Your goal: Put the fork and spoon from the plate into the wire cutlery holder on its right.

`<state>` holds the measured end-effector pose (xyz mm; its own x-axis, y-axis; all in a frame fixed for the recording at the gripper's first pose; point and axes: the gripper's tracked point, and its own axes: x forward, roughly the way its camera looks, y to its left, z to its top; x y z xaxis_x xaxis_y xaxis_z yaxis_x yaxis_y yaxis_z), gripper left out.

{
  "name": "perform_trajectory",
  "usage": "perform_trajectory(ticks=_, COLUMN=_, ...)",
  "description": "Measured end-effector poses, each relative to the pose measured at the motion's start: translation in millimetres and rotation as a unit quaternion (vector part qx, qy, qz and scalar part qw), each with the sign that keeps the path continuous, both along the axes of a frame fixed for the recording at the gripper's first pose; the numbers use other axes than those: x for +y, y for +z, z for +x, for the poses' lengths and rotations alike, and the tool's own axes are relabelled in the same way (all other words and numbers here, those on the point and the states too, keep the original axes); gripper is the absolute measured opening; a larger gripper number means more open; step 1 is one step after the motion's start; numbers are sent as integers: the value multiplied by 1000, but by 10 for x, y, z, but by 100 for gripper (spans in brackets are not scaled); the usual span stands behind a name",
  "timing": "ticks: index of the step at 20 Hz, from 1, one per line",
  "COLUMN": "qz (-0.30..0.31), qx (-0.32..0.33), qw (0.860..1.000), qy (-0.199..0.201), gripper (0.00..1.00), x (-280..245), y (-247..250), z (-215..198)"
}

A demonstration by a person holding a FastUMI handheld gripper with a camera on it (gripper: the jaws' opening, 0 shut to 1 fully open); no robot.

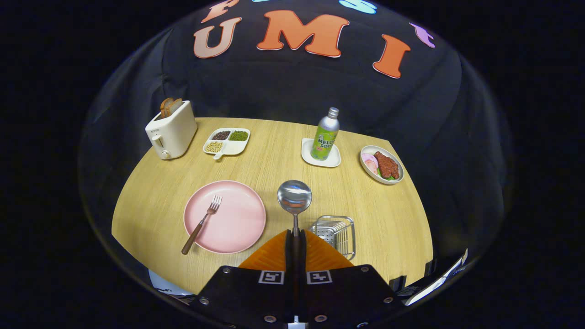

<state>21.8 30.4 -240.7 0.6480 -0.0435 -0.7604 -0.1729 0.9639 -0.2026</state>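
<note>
wooden-handled spoon (295, 201) is clamped between the closed fingers of the gripper (295, 237), bowl up and raised between the pink plate (240, 228) and the wire cutlery holder (337, 232). the fork (202, 223) lies on the plate. to do it well, i'd carry the spoon right, square it over the holder, lower the handle in, then let go. the bottle (325, 135) on its coaster has a label i won't read off.

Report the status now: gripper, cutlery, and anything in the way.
Gripper shut on spoon, bowl ahead of fingers. Fork on pink plate. Wire cutlery holder beside fingers; nothing blocks it.
</note>
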Motion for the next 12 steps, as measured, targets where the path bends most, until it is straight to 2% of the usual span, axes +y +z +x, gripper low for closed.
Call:
perform_trajectory(ticks=5, qz=-26, qx=41, qw=999, qy=0, gripper=4, x=-348, y=-7, z=-79)
perform_trajectory(ticks=12, qz=-33, qx=141, qw=989, qy=19, gripper=3, x=-520, y=-256, z=-201)
